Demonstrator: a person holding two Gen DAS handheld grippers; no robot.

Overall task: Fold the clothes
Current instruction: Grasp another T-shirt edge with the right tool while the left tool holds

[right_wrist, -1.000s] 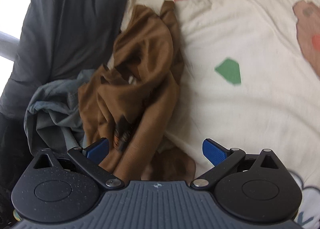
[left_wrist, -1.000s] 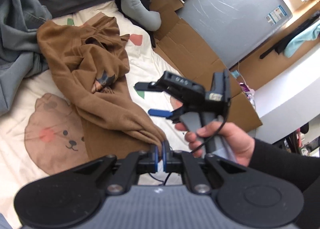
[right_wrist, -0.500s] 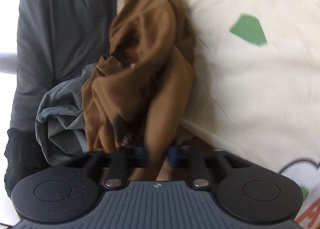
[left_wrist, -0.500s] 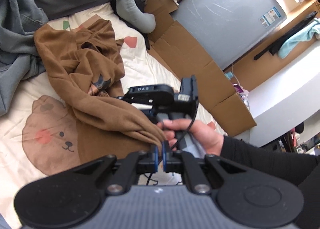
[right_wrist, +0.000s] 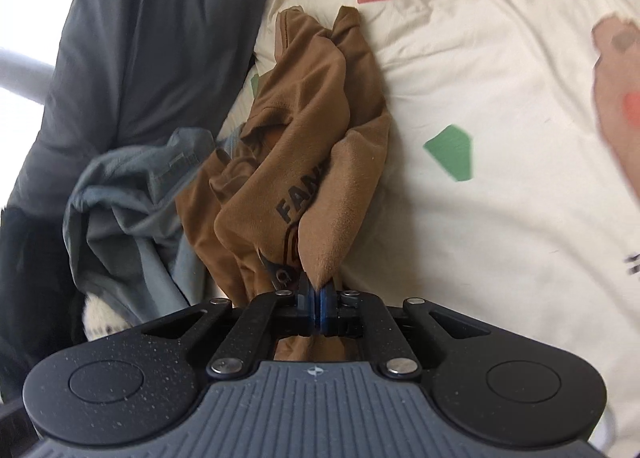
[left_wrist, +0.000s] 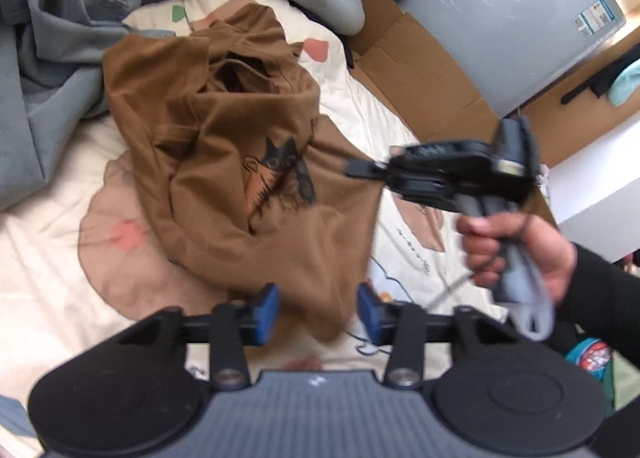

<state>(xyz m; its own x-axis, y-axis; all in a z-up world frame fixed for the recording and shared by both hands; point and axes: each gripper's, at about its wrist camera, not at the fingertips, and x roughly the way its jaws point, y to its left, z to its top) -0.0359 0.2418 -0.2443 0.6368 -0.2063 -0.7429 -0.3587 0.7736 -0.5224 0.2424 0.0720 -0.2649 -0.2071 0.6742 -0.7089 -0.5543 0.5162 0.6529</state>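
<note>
Leftmost, grey clothes [left_wrist: 48,57] sit bunched beside the brown shirt [left_wrist: 224,137], which lies crumpled on the bed [left_wrist: 48,258], over its cream sheet with a bear print. Nearer, the left tongs [left_wrist: 318,312] are opening, a hanging corner of the shirt loose between the pads and unpressed, probably a handover. Further right, the right tongs [right_wrist: 318,298] are clamped on a pinch of the same fabric, likely to lift and spread it. Its cat graphic shows, creased among deep folds.
</note>
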